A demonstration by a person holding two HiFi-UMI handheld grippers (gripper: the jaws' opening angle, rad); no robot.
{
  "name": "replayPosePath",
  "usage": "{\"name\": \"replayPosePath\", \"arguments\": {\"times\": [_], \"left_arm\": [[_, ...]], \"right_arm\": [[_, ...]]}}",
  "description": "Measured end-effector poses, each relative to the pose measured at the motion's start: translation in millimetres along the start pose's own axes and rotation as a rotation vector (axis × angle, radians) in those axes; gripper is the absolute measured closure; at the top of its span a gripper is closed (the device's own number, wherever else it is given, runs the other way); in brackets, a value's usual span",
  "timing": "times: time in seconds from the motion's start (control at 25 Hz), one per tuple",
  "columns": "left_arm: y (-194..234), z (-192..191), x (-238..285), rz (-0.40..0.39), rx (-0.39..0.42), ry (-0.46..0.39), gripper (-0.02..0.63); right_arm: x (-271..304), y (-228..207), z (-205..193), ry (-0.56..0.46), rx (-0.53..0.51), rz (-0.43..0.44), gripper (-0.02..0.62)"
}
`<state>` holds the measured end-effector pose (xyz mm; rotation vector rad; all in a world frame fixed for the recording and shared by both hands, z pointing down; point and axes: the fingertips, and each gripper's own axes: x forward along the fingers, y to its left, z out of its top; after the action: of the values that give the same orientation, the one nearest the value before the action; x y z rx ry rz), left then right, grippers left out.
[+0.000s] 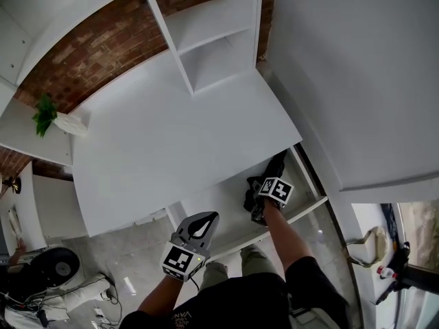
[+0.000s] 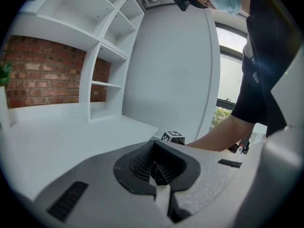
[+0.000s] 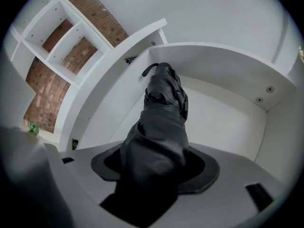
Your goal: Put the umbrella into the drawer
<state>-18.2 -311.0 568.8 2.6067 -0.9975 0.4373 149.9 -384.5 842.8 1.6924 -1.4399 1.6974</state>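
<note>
Closest in the head view is the person's grey left gripper [image 1: 204, 219], held at the front left corner of the open white drawer [image 1: 221, 208], outside its front panel. Its own view shows the ribbed dark pads [image 2: 142, 164] pressed together with nothing between them, so this claw is clenched and empty. Further along the drawer, toward its right end, the grey right gripper [image 3: 154, 172] reaches down into the cavity. Its jaws are clamped around the near end of a folded black fabric umbrella [image 3: 164, 108]. The umbrella lies inside the drawer and stretches away from the jaws toward the drawer's back wall, with a small dark strap loop curling off its far tip. Whether its underside rests on the drawer floor cannot be told. Directly above the drawer's back edge runs a broad white desk top [image 1: 171, 136]. Behind the drawer, past the desk, stands a white open shelf unit [image 1: 216, 36] against a red brick wall [image 1: 96, 46]. A small green leafy plant [image 1: 44, 113] sits well to the left of the drawer, at the desk's far left corner.
</note>
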Motion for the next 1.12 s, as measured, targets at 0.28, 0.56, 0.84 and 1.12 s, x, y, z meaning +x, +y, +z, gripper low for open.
{"name": "replayPosePath", "arguments": {"times": [0.28, 0.56, 0.84, 1.12], "left_arm": [[1.8, -1.3, -1.5, -0.019, 0.005, 0.014, 0.600], [-2.3, 5.6, -1.4, -0.059, 0.025, -0.003, 0.600], [-8.8, 17.1, -9.9, -0.100, 0.055, -0.030, 0.600], [-23.8, 25.2, -35.4, -0.149, 0.079, -0.070, 0.600]], "right_arm": [[-11.0, -3.2, 0.6, -0.020, 0.023, -0.003, 0.305], [-44.0, -4.1, 1.7, -0.076, 0.020, 0.010, 0.305], [-96.5, 2.5, 10.5, -0.196, -0.004, 0.027, 0.360], [-163.0, 22.1, 3.5, -0.363, -0.165, -0.011, 0.550]]}}
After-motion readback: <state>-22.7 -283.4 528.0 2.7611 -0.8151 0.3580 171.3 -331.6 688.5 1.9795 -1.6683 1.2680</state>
